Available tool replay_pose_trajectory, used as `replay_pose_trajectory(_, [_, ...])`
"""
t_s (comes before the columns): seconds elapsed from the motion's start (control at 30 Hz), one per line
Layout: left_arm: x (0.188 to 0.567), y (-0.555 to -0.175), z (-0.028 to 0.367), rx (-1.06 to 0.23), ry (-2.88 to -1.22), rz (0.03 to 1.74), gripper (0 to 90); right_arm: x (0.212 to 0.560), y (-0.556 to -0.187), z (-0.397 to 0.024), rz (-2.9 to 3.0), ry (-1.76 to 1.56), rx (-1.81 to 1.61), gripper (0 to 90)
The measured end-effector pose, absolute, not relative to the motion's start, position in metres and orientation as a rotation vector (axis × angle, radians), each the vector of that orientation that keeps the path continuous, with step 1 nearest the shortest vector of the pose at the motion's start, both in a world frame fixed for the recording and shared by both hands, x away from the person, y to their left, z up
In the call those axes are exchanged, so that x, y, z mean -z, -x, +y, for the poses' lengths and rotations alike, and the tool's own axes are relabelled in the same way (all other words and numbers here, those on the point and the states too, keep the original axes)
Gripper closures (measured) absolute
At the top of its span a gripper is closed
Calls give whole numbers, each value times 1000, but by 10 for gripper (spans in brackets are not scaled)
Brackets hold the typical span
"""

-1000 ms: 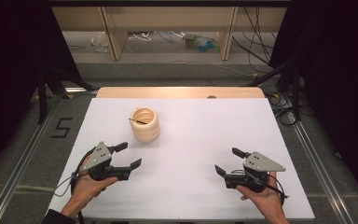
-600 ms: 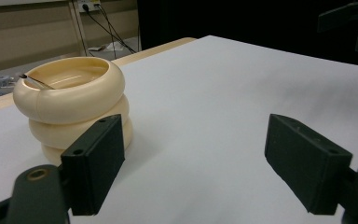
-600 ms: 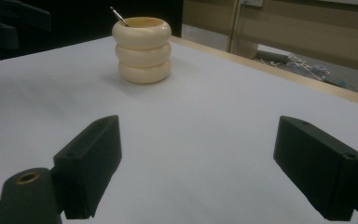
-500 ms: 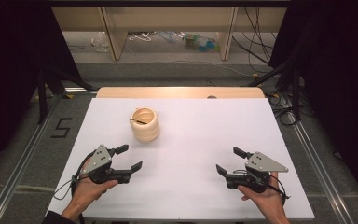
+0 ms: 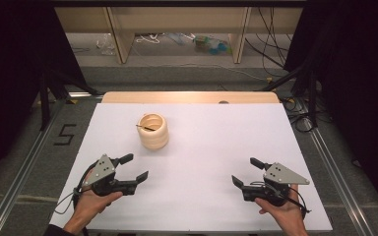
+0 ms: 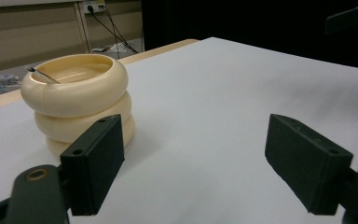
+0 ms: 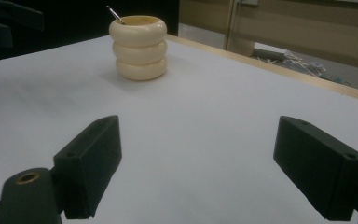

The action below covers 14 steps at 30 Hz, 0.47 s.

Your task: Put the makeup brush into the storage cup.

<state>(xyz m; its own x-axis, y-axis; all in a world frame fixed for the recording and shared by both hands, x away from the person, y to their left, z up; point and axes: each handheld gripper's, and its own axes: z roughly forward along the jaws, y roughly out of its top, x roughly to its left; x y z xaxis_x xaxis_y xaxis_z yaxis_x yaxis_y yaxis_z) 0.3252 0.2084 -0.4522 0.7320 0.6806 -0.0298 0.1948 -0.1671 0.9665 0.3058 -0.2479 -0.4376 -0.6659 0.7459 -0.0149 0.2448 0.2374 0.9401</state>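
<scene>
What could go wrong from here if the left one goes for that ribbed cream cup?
The ribbed cream cup stands free on the white table, so a jaw of the open left hand-held gripper might tip or shove it. The thin stick leaning over its rim could be knocked out.
</scene>
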Motion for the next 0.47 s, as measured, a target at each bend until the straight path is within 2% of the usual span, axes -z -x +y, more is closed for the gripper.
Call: replay_pose_trajectory(0.47, [452, -325, 207, -498, -1724, 702, 193, 438, -307, -247, 2056, -881, -1420, 161])
